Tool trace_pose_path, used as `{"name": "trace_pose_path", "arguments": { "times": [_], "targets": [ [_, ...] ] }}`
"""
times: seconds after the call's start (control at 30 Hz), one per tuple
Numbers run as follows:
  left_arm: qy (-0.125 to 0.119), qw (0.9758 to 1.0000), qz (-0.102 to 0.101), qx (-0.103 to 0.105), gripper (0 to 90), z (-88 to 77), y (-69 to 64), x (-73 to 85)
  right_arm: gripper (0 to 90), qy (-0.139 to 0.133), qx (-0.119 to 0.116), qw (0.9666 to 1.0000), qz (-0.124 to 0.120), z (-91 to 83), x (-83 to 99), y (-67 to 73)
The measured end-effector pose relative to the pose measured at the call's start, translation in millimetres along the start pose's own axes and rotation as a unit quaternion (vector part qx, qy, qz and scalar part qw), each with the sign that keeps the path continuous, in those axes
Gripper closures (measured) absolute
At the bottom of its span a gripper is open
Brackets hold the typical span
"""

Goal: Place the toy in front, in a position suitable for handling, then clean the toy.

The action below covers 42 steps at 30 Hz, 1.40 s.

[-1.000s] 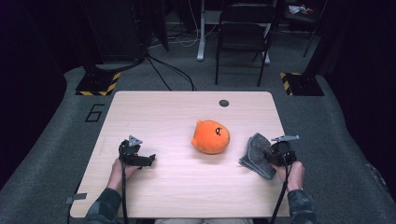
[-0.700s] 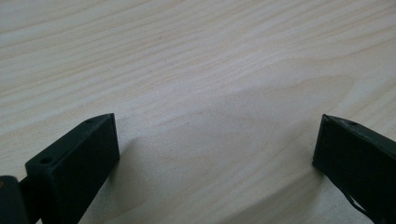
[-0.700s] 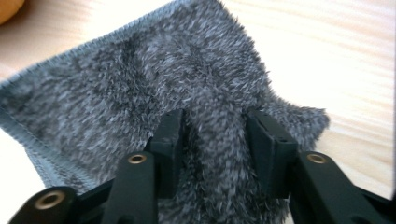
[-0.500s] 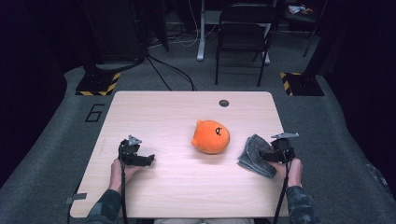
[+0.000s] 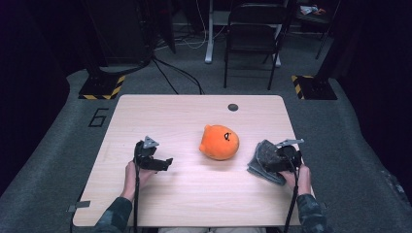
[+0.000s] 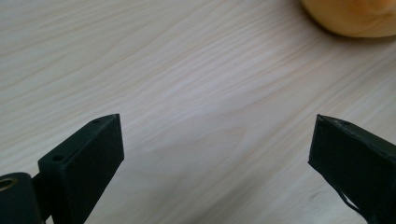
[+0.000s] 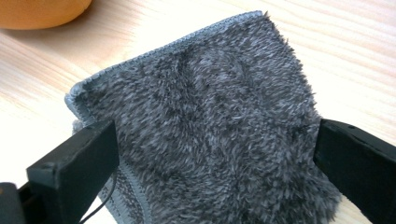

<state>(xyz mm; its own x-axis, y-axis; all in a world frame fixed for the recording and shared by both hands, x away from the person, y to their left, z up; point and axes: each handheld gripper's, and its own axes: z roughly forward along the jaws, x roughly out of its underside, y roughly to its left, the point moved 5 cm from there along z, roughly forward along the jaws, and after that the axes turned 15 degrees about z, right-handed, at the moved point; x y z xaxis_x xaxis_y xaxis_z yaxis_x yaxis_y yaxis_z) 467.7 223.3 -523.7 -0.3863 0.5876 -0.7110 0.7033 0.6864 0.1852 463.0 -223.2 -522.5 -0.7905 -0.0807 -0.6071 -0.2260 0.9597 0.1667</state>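
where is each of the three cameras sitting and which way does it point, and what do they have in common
High view: above the person's side, facing forward and down on the table; forearms, left gripper and right gripper show.
Left gripper view: rides the left gripper, looks down at bare wood; its two jaws stand wide apart.
Right gripper view: rides the right gripper, looks onto the grey fuzzy cloth between open jaws.
Shared: the orange plush toy shows at an upper corner of both gripper views.

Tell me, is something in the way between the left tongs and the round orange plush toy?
Nothing visible: bare light wooden table lies between the open left tongs and the round orange plush toy. The grey fluffy cloth lies on the toy's other side.
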Motion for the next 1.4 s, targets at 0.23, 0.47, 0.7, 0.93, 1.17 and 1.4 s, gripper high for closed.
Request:
{"name": "trace_pose_path", "arguments": {
  "times": [0.23, 0.47, 0.7, 0.93, 1.17, 1.4],
  "targets": [
    [-0.027, 0.9995, 0.004, 0.018, 4.2, 3.4, -13.1, -22.7, 0.0, -0.018, 0.011, 0.9998, -0.004, -0.4, -1.7, 1.3],
    [-0.053, 0.9982, 0.009, 0.026, 10.0, 15.6, -20.0, -44.5, 0.0, -0.025, 0.015, 0.9995, -0.009, 1.6, -0.4, 3.6],
    [-0.064, 0.9963, 0.031, 0.048, 14.5, 30.9, -34.2, -66.3, 0.0, -0.021, 0.008, 0.9997, -0.01, 7.7, 2.3, 7.2],
    [-0.07, 0.9949, 0.042, 0.059, 16.6, 46.3, -43.3, -78.2, 0.0, -0.005, 0.015, 0.9996, -0.025, 13.9, 5.7, 10.8],
    [-0.066, 0.9939, 0.048, 0.074, 29.0, 59.5, -51.2, -84.3, 0.0, 0.023, 0.011, 0.9992, -0.032, 26.7, 17.4, 6.7],
    [-0.062, 0.9934, 0.047, 0.084, 36.7, 61.8, -54.0, -84.6, 0.0, 0.028, 0.023, 0.9991, -0.02, 25.9, 18.3, 7.4]
  ]
}}
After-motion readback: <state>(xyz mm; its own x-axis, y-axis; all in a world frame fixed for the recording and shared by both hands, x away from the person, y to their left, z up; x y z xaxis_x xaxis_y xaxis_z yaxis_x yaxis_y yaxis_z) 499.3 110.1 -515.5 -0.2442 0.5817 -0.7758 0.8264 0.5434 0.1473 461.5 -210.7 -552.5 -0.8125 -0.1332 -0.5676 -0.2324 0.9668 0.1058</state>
